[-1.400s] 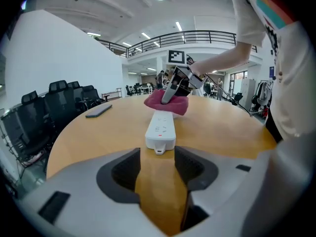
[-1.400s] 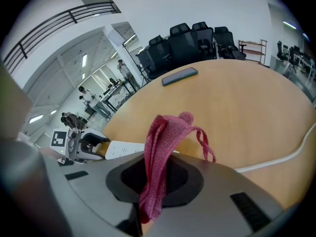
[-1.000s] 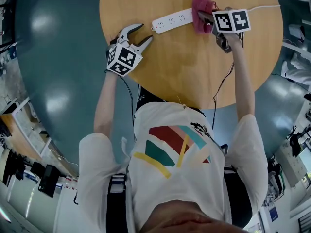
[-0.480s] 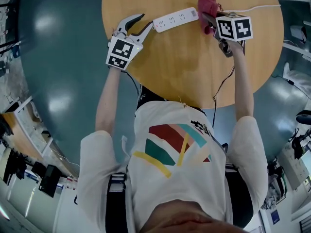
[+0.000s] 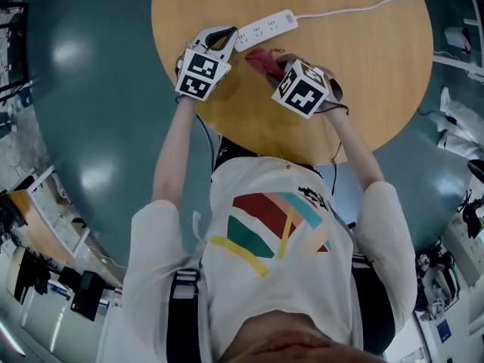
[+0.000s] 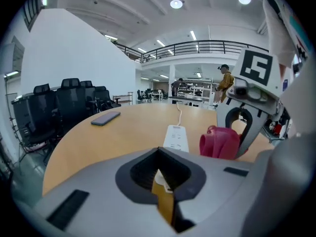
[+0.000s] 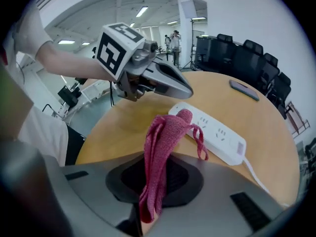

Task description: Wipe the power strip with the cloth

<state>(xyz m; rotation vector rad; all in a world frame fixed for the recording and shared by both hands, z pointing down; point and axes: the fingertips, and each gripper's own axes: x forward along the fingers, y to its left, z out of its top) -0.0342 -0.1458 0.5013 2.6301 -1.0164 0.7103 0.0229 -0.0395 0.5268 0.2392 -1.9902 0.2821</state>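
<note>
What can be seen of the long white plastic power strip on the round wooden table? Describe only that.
The long white plastic power strip lies flat on the round wooden table, sockets up in a row. A white cord leaves its far end. The left tongs, jaws just closed with nothing seen between them, point at its near end; contact is unclear. The red knitted cloth in the right tongs is close beside it.
</note>
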